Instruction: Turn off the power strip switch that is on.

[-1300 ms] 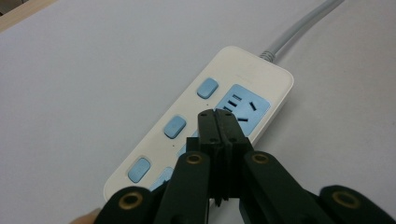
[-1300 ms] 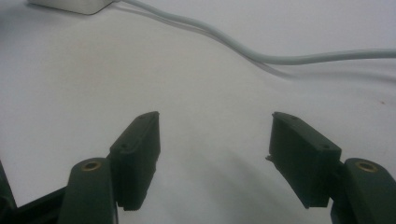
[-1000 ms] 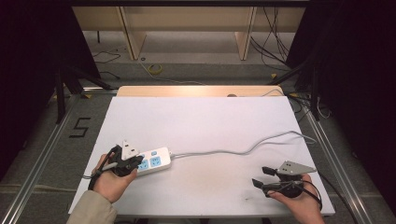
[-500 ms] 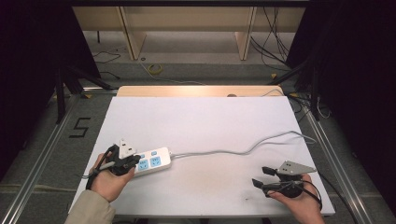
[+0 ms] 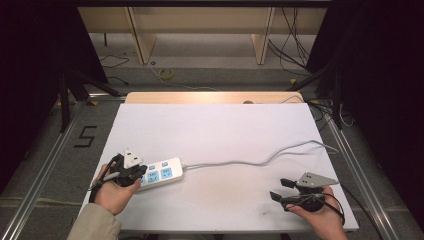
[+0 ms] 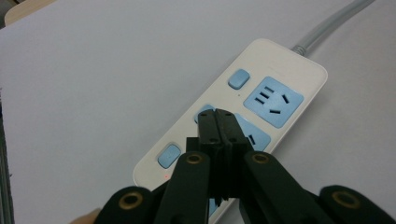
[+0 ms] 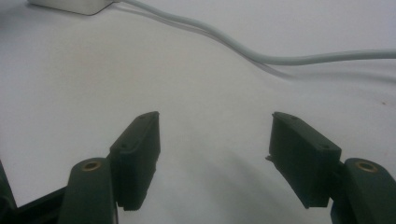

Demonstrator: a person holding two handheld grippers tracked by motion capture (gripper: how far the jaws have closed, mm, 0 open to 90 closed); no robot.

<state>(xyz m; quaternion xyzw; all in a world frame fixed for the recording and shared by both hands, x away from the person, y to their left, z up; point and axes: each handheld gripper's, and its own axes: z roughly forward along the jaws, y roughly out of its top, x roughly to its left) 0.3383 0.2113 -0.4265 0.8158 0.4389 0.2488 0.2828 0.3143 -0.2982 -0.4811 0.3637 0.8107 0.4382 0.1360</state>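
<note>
at the left of the white table (image 5: pixel 215 125), a hand (image 5: pixel 114 192) holds the left gripper (image 5: pixel 141 173) over the near end of a white power strip (image 5: pixel 161 172), which lies flat in the table's near-left part. in the left gripper view its jaws are pressed together with nothing between them, tips (image 6: pixel 218 122) just above the strip (image 6: pixel 243 116), beside a small blue button (image 6: pixel 168 156) and over a blue socket (image 6: pixel 273 101); whether they touch the strip cannot be told. a grey cable (image 5: pixel 260 159) runs from the strip's far end rightward across the table in a wavy line. at the near-right corner the other hand (image 5: pixel 320 220) holds the right gripper (image 5: pixel 281 189) low over bare table, jaws wide apart and empty, with the cable (image 7: pixel 261 53) passing beyond them.
</note>
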